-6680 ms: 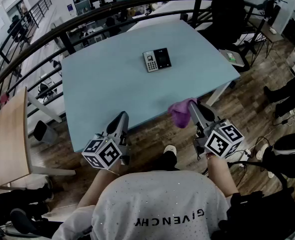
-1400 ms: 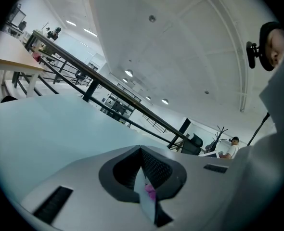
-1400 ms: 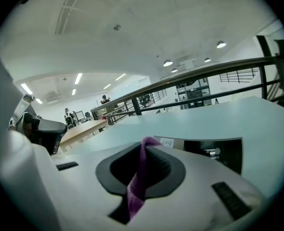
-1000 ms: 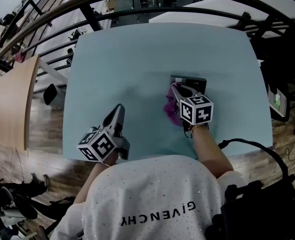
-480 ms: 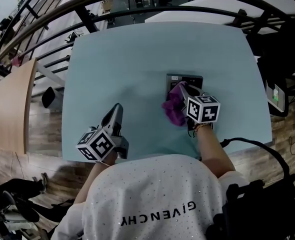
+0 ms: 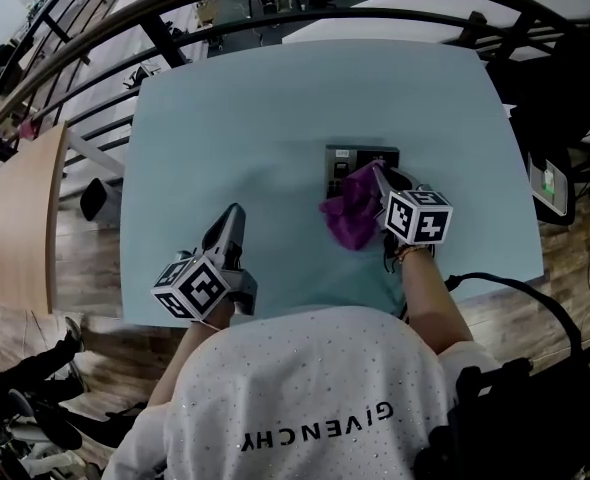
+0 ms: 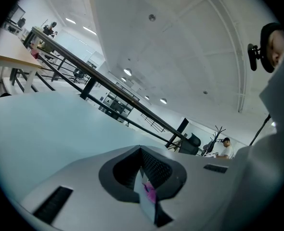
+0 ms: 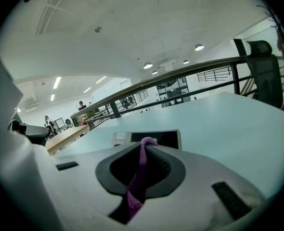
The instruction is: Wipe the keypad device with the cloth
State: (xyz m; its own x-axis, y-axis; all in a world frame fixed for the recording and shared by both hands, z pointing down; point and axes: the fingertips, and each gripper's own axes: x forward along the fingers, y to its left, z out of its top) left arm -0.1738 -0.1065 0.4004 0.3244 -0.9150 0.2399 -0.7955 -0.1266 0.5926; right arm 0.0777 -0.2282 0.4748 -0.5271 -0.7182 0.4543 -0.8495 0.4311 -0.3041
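Note:
The keypad device [image 6: 347, 159] lies flat near the middle of the light blue table [image 6: 225, 118]; its dark screen and pale keypad end show as the keypad device [image 8: 151, 138] just beyond my right jaws. My right gripper [image 6: 380, 176] is shut on the purple cloth [image 6: 347, 216], its tip resting on the device's near side. The cloth bunches to the left and covers part of the device. In the right gripper view a strip of the cloth [image 8: 141, 170] runs up between the jaws. My left gripper [image 6: 233, 216] hovers by the table's near left part, shut on nothing.
A dark curved railing [image 6: 155, 13] runs beyond the table's far edge. A wooden desk [image 6: 15, 218] stands to the left over wood flooring. Black cables and bags [image 6: 535, 318] lie at the right, near the table's right edge.
Over the last second my right gripper slid to the right across the device, dragging the cloth with it. Earlier it held the cloth off the table's near edge. The left gripper stayed put.

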